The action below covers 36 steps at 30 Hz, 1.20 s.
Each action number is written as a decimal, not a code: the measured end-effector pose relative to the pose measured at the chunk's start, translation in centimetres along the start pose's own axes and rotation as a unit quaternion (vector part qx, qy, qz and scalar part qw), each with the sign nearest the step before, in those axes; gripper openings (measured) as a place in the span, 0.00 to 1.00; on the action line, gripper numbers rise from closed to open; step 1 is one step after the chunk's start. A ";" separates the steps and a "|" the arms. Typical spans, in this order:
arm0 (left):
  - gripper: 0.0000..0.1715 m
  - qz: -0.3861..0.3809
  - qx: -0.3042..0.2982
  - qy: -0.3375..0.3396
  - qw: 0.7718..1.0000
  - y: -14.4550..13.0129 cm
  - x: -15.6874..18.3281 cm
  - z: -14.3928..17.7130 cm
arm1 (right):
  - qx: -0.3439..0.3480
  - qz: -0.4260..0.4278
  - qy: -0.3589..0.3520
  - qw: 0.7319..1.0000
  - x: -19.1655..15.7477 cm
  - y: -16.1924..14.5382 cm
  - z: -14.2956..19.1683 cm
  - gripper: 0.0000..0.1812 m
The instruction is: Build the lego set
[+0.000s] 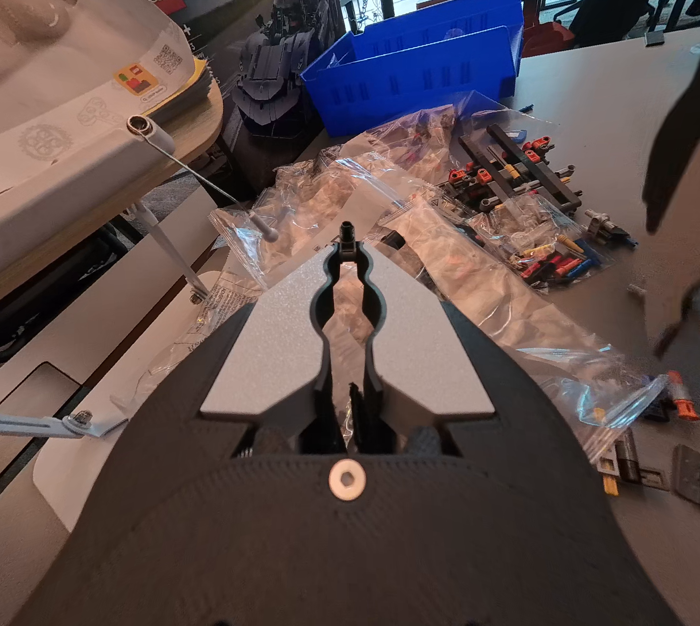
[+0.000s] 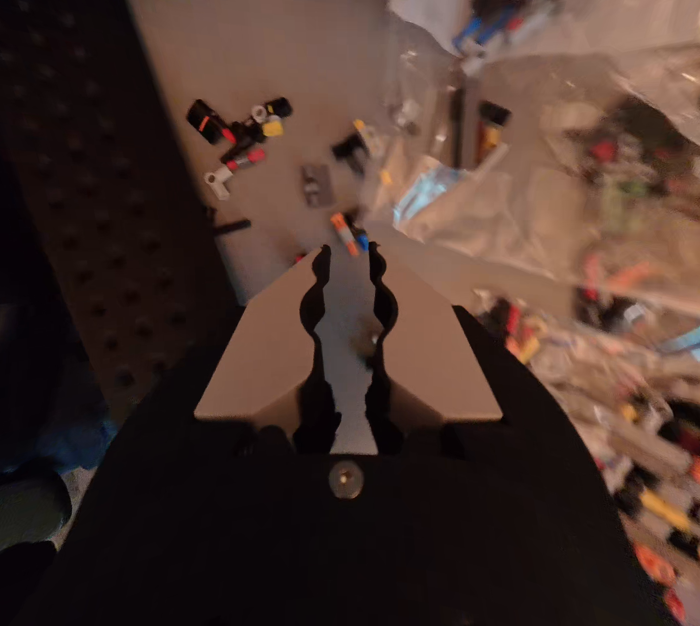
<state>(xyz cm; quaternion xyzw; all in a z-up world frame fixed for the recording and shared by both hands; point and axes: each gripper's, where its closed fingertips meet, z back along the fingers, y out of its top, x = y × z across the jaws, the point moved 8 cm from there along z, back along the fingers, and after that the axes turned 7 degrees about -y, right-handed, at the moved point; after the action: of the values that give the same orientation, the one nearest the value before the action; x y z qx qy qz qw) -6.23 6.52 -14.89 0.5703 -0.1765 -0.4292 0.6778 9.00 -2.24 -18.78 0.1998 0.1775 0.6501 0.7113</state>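
Bags point(image 1: 397, 214) hold pieces; blue bin point(image 1: 413, 77) behind.

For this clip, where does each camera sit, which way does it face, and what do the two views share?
Left wrist view: sits on the left gripper, facing forward across the grey table toward clear plastic parts bags, a blue plastic bin and the dark set box; its fingers pinch a small black connector piece.
Right wrist view: sits on the right gripper, angled down at loose pieces; its jaws are apart and empty.
Shared: the small orange-and-white pin, the bags and table.
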 end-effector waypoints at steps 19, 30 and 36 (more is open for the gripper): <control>0.03 -0.004 0.004 0.002 1.000 0.2 0.0 0.2 | 0.028 0.014 -0.043 0.999 0.5 4.5 -2.8 0.14; 0.03 -0.002 0.004 0.001 1.000 0.0 -0.2 0.1 | 0.020 -0.067 -0.044 0.997 2.4 5.1 -4.9 0.13; 0.03 -0.003 0.004 0.002 1.000 -0.1 -0.3 0.1 | 0.015 -0.064 -0.043 0.997 2.5 5.3 -5.8 0.09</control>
<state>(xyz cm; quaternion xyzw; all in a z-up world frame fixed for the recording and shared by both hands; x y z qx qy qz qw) -6.54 6.71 -14.87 0.5742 -0.1757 -0.4294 0.6746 1.71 0.99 -21.00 0.2263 0.1687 0.5917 0.7551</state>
